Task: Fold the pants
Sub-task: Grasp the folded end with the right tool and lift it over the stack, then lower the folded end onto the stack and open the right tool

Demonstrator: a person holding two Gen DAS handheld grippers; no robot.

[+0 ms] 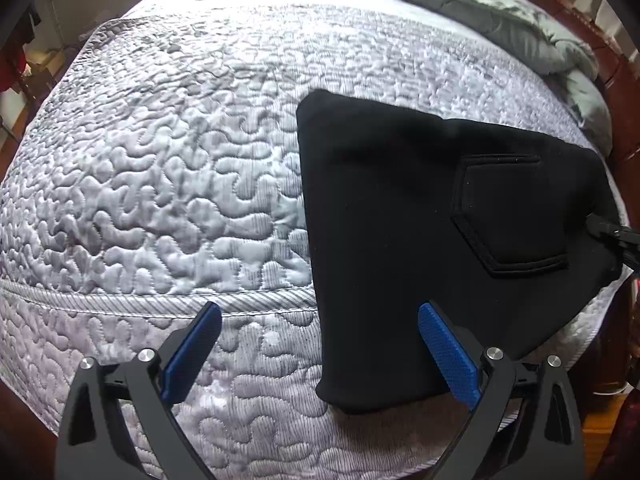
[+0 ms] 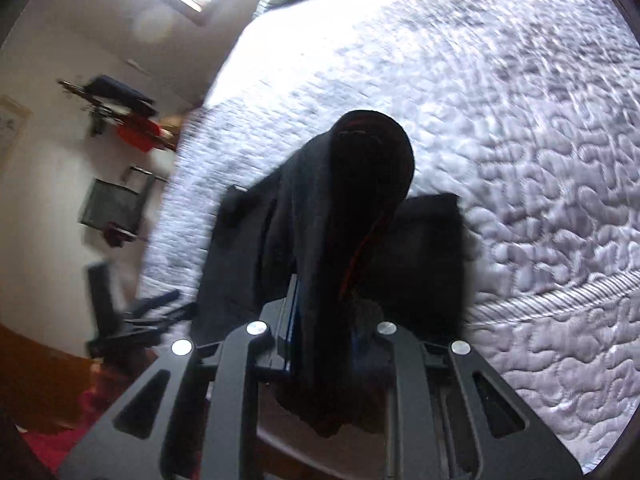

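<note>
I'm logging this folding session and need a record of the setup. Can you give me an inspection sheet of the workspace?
Surface: quilted grey mattress, piped seam along its near edge.
Job's things: black pants folded near the mattress edge, back pocket up; one end lifted.
Clutter: grey duvet bunched at the far side.
Grippers: left gripper open, empty, beside the pants; right gripper shut on the pants.
Cables: nothing seen.
Surroundings: wooden bed frame, white wall with a blurred shelf.
</note>
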